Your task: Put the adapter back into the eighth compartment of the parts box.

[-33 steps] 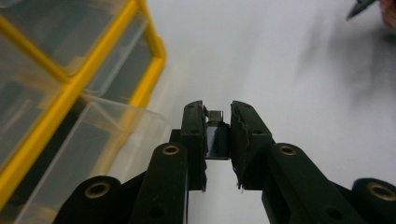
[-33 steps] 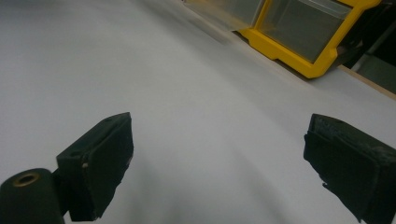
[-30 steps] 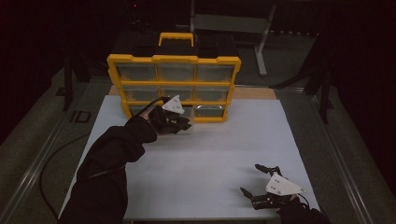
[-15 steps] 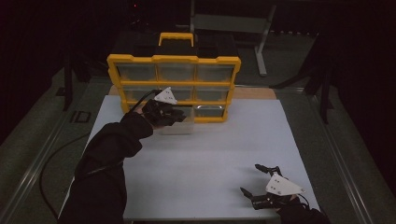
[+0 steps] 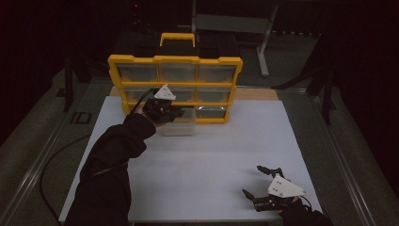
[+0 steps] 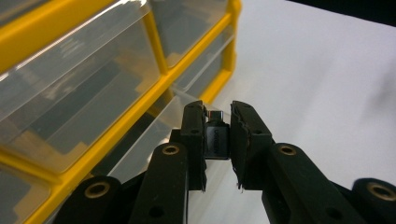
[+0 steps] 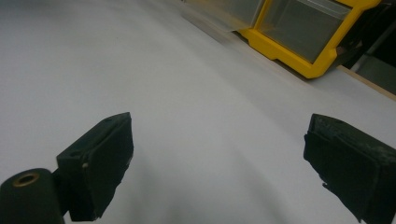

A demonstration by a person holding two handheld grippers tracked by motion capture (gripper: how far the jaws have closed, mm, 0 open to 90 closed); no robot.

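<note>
Your left arm, in a dark sleeve, extends forward and up across the worktop, wrist raised. Your left claw point(image 5: 173, 113) points forward, its grey plate on top; in the left gripper view point(image 6: 217, 140) its jaws stand close together, clamped on a small dark part. Your right claw point(image 5: 256, 186) sits low at the near edge, jaws spread wide point(image 7: 219, 163) with nothing between them

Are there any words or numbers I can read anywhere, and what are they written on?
"ID": that is how the pale marks on the floor left of the table seem to read; dim, not certain.
Small dark part clamped in the left gripper: faint print on its side, too blurred to read.
Yellow drawer cabinet: no readable text.
</note>
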